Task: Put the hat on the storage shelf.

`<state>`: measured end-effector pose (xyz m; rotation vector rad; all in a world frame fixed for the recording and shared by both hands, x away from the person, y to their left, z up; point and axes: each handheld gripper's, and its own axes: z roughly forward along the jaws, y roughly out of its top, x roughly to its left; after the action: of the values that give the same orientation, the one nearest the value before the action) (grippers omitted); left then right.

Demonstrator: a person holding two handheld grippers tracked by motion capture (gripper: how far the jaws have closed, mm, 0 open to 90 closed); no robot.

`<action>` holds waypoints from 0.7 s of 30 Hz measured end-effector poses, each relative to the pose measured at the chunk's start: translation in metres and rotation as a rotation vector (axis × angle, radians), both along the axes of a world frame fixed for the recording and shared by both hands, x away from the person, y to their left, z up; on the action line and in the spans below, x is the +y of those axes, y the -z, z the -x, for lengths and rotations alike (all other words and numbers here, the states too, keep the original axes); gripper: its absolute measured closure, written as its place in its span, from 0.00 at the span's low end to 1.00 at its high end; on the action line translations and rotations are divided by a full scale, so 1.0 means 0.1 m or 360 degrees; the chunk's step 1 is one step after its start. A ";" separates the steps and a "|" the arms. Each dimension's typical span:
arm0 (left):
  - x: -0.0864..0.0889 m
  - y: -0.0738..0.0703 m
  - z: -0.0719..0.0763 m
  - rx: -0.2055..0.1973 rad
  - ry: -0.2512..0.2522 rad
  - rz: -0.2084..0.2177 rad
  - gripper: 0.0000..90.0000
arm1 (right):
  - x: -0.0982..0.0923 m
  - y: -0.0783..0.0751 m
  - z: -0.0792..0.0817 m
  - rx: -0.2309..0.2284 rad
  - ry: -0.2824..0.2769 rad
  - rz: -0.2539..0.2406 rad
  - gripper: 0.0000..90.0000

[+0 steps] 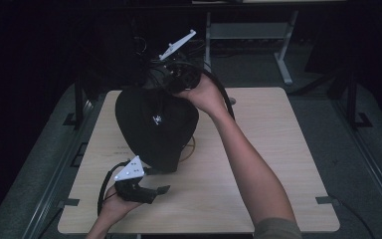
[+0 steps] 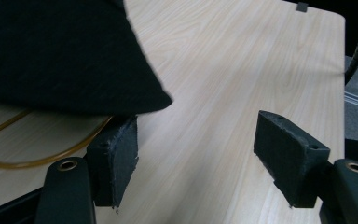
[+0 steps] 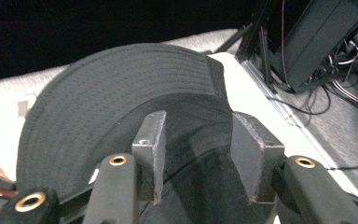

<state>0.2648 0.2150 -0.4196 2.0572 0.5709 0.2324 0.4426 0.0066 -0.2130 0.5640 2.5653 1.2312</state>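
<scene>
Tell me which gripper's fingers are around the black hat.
The right gripper, at the hat's far side; its fingers straddle the fabric. The left gripper gapes beside the brim.

Matt black cloth hat, pale wood-grain table, smooth and lightly glossy, rough-edged black fingers

a pale wood-grain worktop with rounded corners stands on a dark grey floor. a black cap sits over its left-centre part, its lower edge raised off the wood in the left gripper view. a thin amber ring lies flat on the worktop, partly under the cap.
</scene>
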 end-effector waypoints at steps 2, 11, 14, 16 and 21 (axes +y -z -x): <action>0.02 0.00 0.00 -0.0008 -0.0015 -0.0011 0.33 | -0.06 0.02 0.01 0.0005 0.0010 -0.0046 0.57; 0.05 0.01 0.03 -0.0007 -0.0028 -0.0034 0.33 | -0.42 0.14 0.14 0.0045 0.0034 -0.0222 0.48; 0.05 0.01 0.04 -0.0021 -0.0010 -0.0069 0.33 | -0.54 0.18 0.18 0.0072 0.0059 -0.0261 0.47; 0.04 0.02 0.05 -0.0025 -0.0002 -0.0085 0.33 | -0.61 0.22 0.22 0.0076 0.0081 -0.0288 0.45; 0.02 0.04 0.05 -0.0008 -0.0003 -0.0061 0.33 | -0.82 0.32 0.30 0.0093 0.0117 -0.0332 0.43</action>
<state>0.2594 0.2167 -0.4240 2.0926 0.5692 0.2517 0.4129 -0.0753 -0.2451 0.7402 2.4532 1.4874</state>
